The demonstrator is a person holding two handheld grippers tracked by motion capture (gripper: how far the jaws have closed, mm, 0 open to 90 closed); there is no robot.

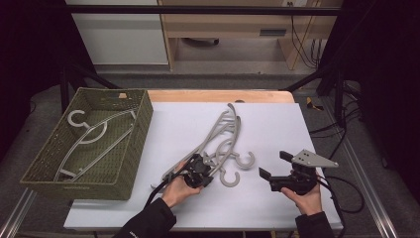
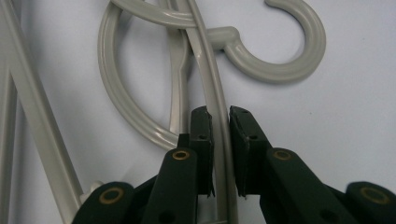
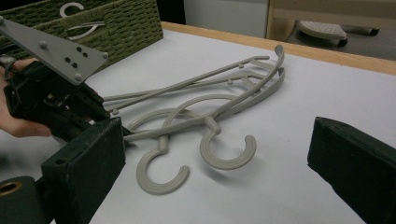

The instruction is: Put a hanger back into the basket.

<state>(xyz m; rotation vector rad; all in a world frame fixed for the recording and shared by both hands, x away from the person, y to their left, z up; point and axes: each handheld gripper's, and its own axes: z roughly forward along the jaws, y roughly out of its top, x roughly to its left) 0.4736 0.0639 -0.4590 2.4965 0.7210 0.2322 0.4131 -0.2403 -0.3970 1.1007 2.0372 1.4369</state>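
Two grey plastic hangers [image 1: 223,134] lie overlapped mid-table on the white mat, hooks toward me. My left gripper [image 1: 205,169] is low over their near ends. In the left gripper view its jaws [image 2: 220,114] are shut on one thin hanger arm [image 2: 210,74], with that hanger's hook [image 2: 289,51] just beyond. Another hanger [image 1: 91,131] lies inside the green woven basket [image 1: 143,124] at the left. My right gripper [image 1: 275,164] hovers open to the right of the hooks, holding nothing. The right gripper view shows both hooks [image 3: 161,179] between its wide-apart jaws [image 3: 217,149], and the left gripper [image 3: 70,107] beside them.
The white mat [image 1: 277,119] covers a wooden table whose edge [image 1: 218,95] shows at the back. Black cables [image 1: 341,193] trail off the right side. The basket's tall wall [image 3: 116,23] stands left of the hangers. Shelving and a floor lie beyond the table.
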